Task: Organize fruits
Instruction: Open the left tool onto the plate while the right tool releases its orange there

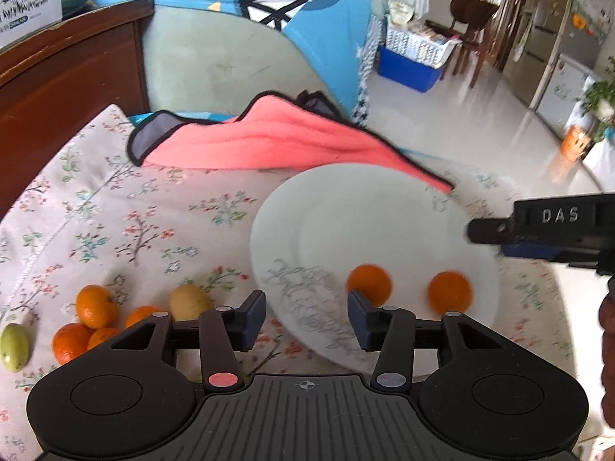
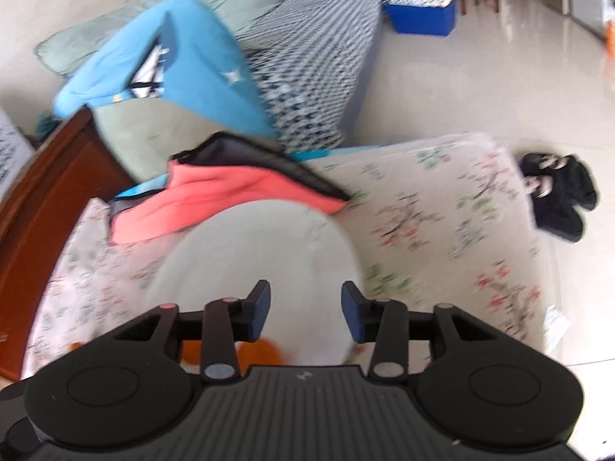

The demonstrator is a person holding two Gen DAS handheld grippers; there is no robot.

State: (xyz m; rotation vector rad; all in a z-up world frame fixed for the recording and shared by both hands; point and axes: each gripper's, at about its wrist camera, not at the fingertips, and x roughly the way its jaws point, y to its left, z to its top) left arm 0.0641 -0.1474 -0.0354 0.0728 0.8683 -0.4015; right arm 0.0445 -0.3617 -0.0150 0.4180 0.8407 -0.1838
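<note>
The supporting surface is a bed covered by a pale floral-print sheet (image 1: 127, 207), bounded on one side by a dark wooden bed frame (image 1: 57, 88). Lying directly on the sheet are a white plate (image 1: 346, 223), a coral-pink cloth with dark edging (image 1: 269, 142) whose corner overlaps the plate's far rim, and a pale green cushion (image 1: 215, 65) at the far end. Near the plate sits a loose cluster of oranges (image 1: 96, 305), with a yellowish fruit (image 1: 190, 299) just beside the cluster and a green fruit (image 1: 15, 345) slightly apart.
</note>
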